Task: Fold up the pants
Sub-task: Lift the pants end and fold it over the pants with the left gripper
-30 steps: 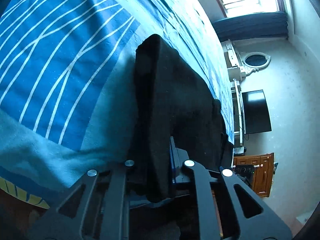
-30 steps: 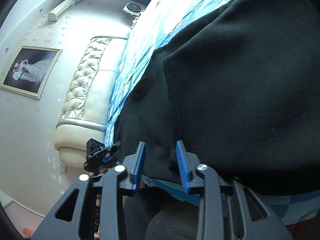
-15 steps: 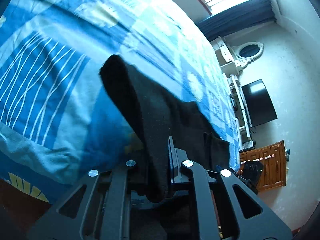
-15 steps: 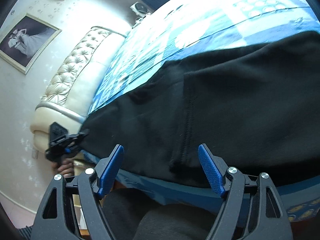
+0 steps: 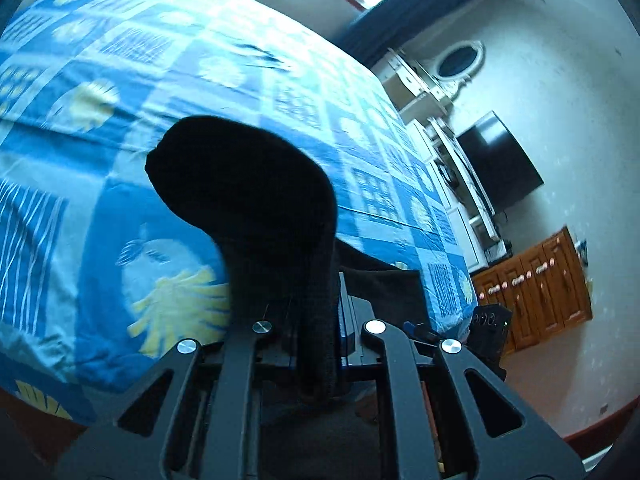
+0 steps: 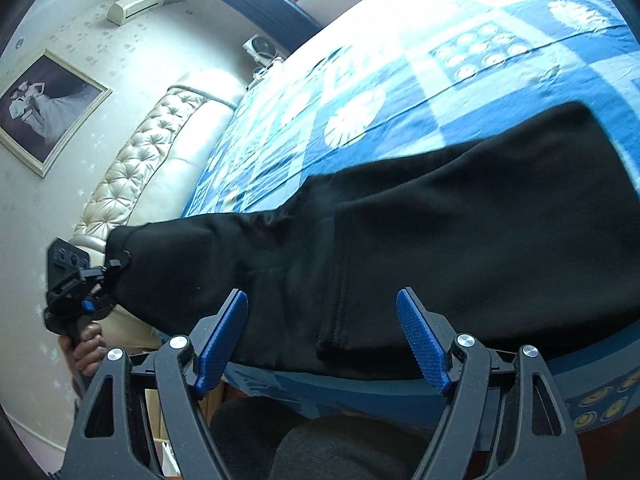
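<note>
The bed (image 6: 460, 60) is carrying the black pants (image 6: 440, 240) lengthwise along its near edge, with the left tool (image 5: 316, 320) pinching one end up while the right tool (image 6: 322, 340) is hanging spread open right beside the middle.

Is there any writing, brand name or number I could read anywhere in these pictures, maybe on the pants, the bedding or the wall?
None can be read.
black pants: no label or print shows.
blue bedspread: only patterns of stripes, grids and leaf shapes, no letters.
framed picture: a photograph, no caption visible.
air conditioner: any marking is too small to read.
television: screen dark.
</note>
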### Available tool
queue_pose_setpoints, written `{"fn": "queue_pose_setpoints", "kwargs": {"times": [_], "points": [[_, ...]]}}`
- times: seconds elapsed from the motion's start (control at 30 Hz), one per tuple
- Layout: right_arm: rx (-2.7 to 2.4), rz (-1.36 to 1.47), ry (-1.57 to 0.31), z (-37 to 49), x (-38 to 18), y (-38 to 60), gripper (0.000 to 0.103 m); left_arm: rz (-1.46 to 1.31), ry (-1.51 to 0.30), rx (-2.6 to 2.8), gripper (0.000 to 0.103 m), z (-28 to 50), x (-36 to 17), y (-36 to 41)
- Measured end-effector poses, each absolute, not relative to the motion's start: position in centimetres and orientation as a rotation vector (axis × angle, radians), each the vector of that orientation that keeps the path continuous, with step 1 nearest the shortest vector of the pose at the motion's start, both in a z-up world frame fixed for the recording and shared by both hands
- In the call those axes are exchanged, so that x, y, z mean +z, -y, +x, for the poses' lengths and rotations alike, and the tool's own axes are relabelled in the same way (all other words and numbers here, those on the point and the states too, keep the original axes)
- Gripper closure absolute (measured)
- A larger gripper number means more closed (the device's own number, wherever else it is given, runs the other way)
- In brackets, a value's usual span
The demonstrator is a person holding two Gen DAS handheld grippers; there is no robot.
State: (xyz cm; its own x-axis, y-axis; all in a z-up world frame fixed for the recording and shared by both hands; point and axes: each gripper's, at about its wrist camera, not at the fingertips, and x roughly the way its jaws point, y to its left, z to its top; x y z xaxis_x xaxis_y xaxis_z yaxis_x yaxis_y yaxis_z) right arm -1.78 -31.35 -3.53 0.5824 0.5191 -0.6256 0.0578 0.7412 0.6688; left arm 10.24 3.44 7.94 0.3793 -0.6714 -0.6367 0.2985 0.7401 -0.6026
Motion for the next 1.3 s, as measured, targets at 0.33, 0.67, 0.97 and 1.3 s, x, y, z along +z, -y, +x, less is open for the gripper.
{"fn": "queue_pose_setpoints", "kwargs": {"times": [0.33, 0.67, 0.97, 1.3], "points": [[0.168, 0.714, -0.886, -3.7, -2.4, 36.1, 0.023, -0.223, -1.012, -0.717, 0.091, 9.4, 9.0, 8.9], [0.078, 0.8, -0.832, -6.5, -3.4, 42.0, 0.023, 0.022, -1.059, -0.712, 0.091, 7.4, 4.4, 21.7], [0.024, 0.889, -0.812, -8.5, -5.4, 45.5, 0.023, 0.163, -1.132, -0.624, 0.091, 6.3, -2.2, 28.6], [-0.001, 0.949, -0.812, -9.1, -6.8, 47.3, 0.023, 0.273, -1.083, -0.546, 0.091, 5.0, -3.7, 30.9]]}}
